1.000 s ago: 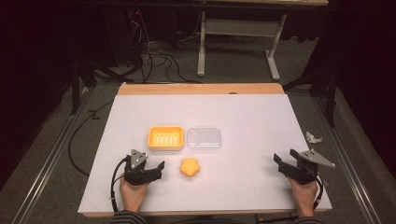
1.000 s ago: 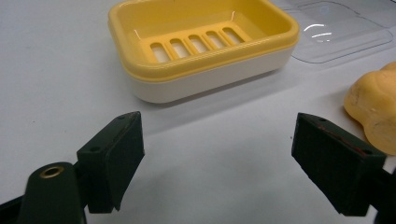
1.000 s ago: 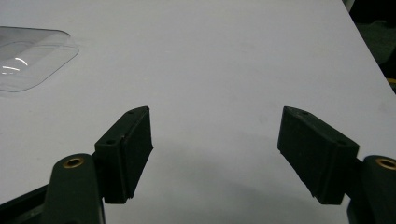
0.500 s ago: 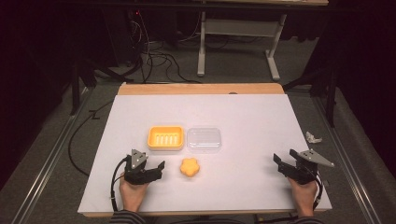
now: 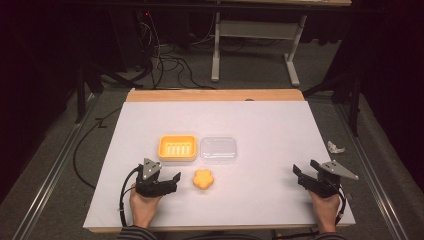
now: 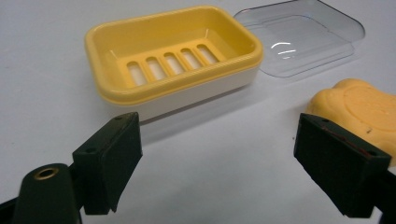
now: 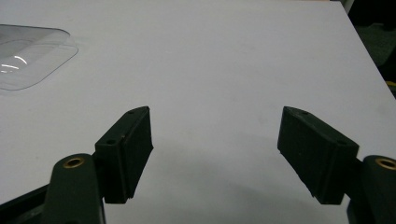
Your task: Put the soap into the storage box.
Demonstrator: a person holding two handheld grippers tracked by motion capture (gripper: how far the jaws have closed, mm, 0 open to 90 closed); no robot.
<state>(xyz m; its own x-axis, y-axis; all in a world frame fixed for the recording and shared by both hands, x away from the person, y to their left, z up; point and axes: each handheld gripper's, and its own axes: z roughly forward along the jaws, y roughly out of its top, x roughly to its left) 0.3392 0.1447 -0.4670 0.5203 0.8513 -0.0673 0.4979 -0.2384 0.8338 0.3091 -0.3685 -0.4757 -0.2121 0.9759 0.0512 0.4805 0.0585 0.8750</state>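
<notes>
A yellow soap dish (image 5: 177, 147) (image 6: 173, 60) with a slotted floor sits left of centre on the white table. Its clear plastic lid (image 5: 218, 148) (image 6: 303, 35) (image 7: 28, 56) lies flat just to its right. An orange flower-shaped soap (image 5: 203, 179) (image 6: 359, 107) rests in front of the two. My left gripper (image 5: 167, 175) (image 6: 219, 135) stands open on the table just left of the soap, nothing between its jaws. Far off near the table's right front, my right gripper (image 5: 306, 168) (image 7: 215, 121) is open over bare table.
The white table (image 5: 270, 130) has a wooden strip along its far edge. A small crumpled white scrap (image 5: 335, 147) lies on the floor off the right edge. Cables and a desk frame (image 5: 252, 35) stand beyond the table.
</notes>
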